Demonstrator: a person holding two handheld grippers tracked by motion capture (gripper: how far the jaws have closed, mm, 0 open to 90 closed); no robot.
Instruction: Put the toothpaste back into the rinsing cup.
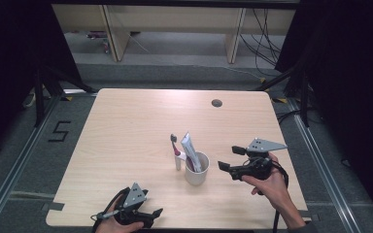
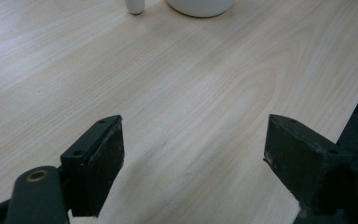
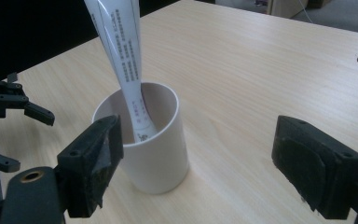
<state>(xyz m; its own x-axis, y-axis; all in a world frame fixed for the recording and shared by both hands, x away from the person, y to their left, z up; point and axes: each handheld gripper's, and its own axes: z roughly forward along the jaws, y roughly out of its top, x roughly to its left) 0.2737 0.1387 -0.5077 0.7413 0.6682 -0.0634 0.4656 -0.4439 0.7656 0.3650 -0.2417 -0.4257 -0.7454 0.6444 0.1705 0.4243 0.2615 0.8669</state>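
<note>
Beside the spread, empty right claw (image 1: 229,157), the toothpaste tube (image 1: 191,149) stands near-upright in the cup (image 1: 197,175), leaning back-left.

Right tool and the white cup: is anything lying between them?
Nothing; in the high view only bare table separates the right tool from the cup, which holds the tube.

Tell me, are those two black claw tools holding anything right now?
No. The right gripper has open jaws beside the white cup, which holds a toothpaste tube. The left gripper is open over bare table.
</note>
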